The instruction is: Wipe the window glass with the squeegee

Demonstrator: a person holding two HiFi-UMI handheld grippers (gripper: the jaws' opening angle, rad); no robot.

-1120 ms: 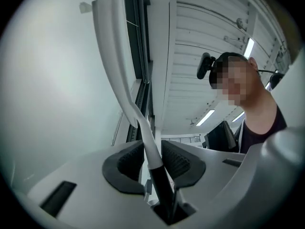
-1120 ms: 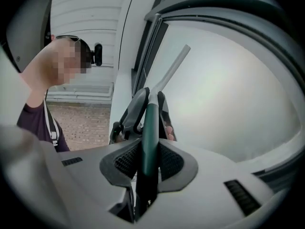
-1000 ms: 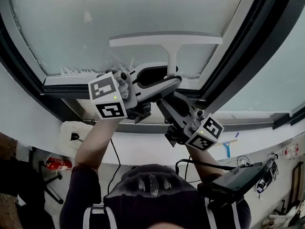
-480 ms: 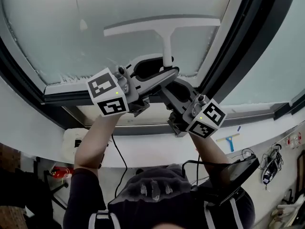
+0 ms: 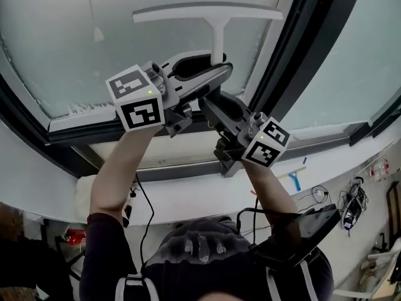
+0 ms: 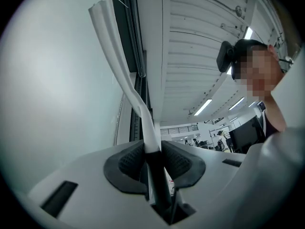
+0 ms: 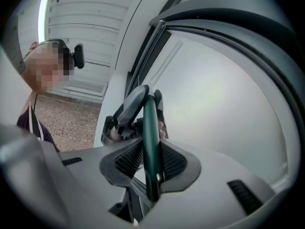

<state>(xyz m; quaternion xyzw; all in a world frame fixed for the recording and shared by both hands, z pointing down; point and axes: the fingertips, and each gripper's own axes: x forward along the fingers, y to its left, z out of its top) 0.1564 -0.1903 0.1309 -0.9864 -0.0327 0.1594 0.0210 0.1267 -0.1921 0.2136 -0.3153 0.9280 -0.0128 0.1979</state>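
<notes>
The squeegee (image 5: 210,12) blade lies against the window glass (image 5: 56,49).

The squeegee (image 5: 207,12) has a head and shaft of white matt plastic, smooth all over; its handle (image 7: 149,123) is dark green and glossy. The window glass (image 5: 56,42) looks milky and frosted, with a dull, even finish. The window frame (image 5: 297,55) is dark and smooth, seemingly painted metal. The right gripper (image 7: 151,159) has a pale grey plastic shell with a faint sheen, black finely ribbed rubbery pads (image 7: 174,163), and a matt white marker cube (image 5: 266,144) printed in black.
</notes>
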